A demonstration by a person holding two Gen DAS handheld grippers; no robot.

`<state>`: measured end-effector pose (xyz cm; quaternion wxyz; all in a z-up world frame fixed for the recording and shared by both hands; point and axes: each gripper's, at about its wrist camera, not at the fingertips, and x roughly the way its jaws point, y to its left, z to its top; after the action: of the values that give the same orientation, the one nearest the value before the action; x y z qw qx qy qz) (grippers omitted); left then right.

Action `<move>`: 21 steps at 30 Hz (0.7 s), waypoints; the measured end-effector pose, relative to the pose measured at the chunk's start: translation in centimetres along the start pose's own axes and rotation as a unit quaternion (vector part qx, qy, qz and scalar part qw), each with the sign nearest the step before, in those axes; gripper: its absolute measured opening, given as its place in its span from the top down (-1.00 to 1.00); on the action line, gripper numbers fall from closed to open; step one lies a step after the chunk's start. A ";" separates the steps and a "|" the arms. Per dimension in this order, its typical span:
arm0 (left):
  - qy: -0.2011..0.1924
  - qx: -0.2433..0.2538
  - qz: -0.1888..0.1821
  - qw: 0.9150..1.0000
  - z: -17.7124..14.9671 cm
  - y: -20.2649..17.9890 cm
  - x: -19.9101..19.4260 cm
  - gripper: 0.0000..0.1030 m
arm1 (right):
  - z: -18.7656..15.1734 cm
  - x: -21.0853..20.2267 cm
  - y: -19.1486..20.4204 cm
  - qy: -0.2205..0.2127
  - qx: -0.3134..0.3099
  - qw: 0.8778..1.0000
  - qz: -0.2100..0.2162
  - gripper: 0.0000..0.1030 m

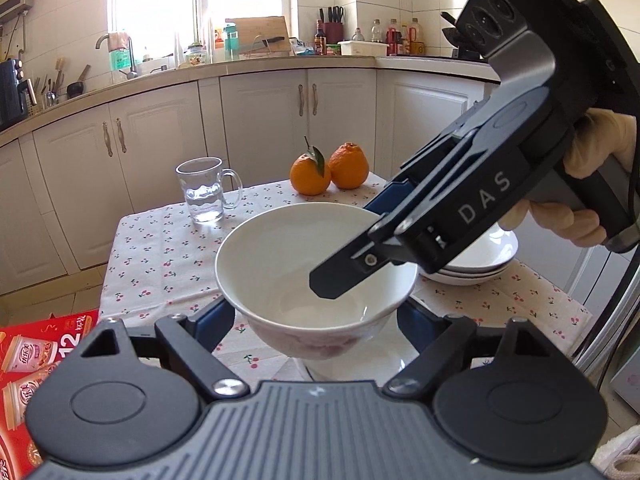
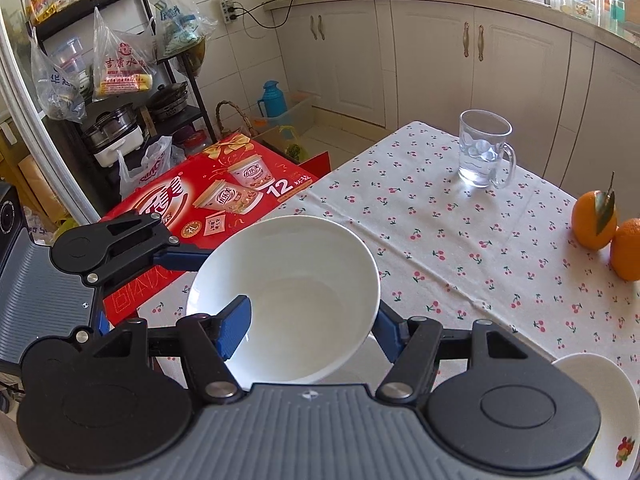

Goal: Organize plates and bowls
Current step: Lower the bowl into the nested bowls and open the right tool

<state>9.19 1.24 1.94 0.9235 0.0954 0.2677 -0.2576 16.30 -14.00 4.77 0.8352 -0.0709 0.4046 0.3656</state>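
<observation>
The right hand-held gripper [image 1: 344, 276] bears "DAS" in pale letters on its dark body. A red box [image 2: 224, 200] beside the worktop's edge shows a white "12" by pictured cups.

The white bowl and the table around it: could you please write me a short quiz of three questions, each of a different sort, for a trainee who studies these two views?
1. True or false: the right gripper pinches the wall of the round white ceramic bowl, with one finger inside it.
2. How many round oranges stand on the table? A) one B) two C) four
3. Fill in: the stack of white plates lies on a white cloth printed with small red ____.

Key: 1 true; 2 B; 3 cherries.
</observation>
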 end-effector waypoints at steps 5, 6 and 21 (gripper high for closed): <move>0.011 0.002 -0.013 1.000 -0.3 -1.0 0.9 -0.71 | -1.4 -0.6 -0.6 0.000 0.013 1.000 -0.009 -0.37; 0.014 0.002 -0.015 1.000 -0.4 -1.1 1.0 -0.71 | -1.6 -0.7 -0.7 0.000 0.014 1.000 -0.010 -0.37; 0.043 0.001 -0.034 0.998 -1.4 -2.0 2.5 -0.71 | -4.1 0.1 -2.0 0.013 0.041 0.999 -0.011 -0.37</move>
<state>9.31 -1.05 -0.65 0.9017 0.0979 0.3100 -0.2851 15.12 -17.04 1.61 0.8362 -0.0456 0.4291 0.3386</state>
